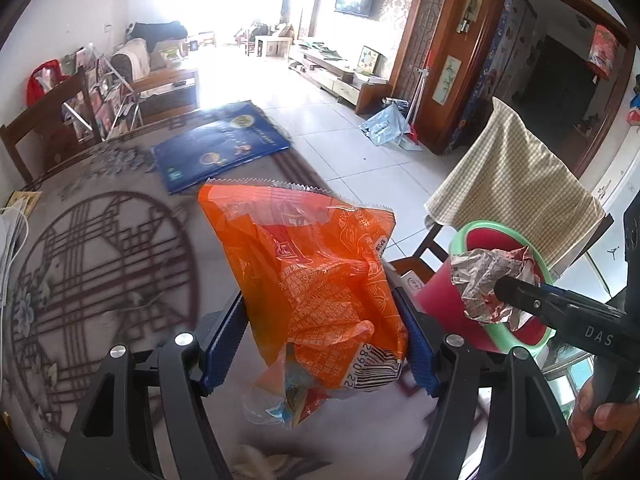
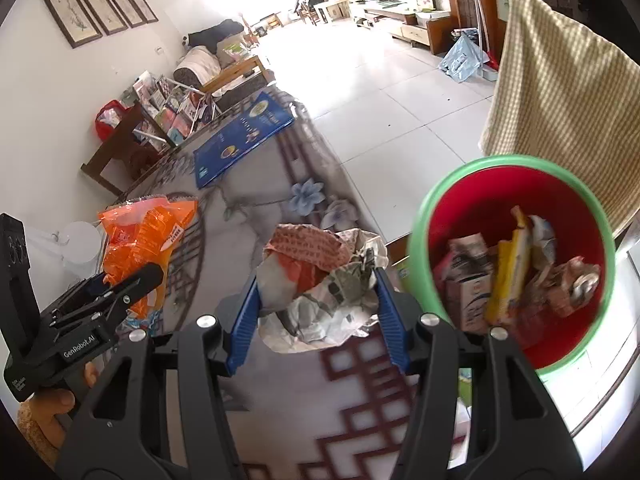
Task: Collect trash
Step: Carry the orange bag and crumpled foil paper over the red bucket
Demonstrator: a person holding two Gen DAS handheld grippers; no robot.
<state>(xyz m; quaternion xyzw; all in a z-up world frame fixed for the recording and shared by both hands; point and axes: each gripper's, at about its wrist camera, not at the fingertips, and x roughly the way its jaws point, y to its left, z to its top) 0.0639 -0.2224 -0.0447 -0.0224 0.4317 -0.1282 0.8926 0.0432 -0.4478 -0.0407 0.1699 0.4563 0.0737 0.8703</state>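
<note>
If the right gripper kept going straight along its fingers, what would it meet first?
Probably the patterned tablecloth ahead; the right gripper, shut on a crumpled wrapper, points past the red bin, which sits to its right. Depth is unclear.

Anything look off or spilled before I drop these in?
Nothing spilled. The bin tilts toward the table, trash still inside. Left gripper holds the orange bag; right gripper holds the crumpled wrapper.

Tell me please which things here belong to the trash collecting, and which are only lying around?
Part of the job:
- orange plastic snack wrapper, in the left gripper
- crumpled printed paper wad, in the right gripper
- red bin with green rim, already holding trash

Just lying about:
- flat blue book on the table
- beige checked cloth on the chair back
</note>
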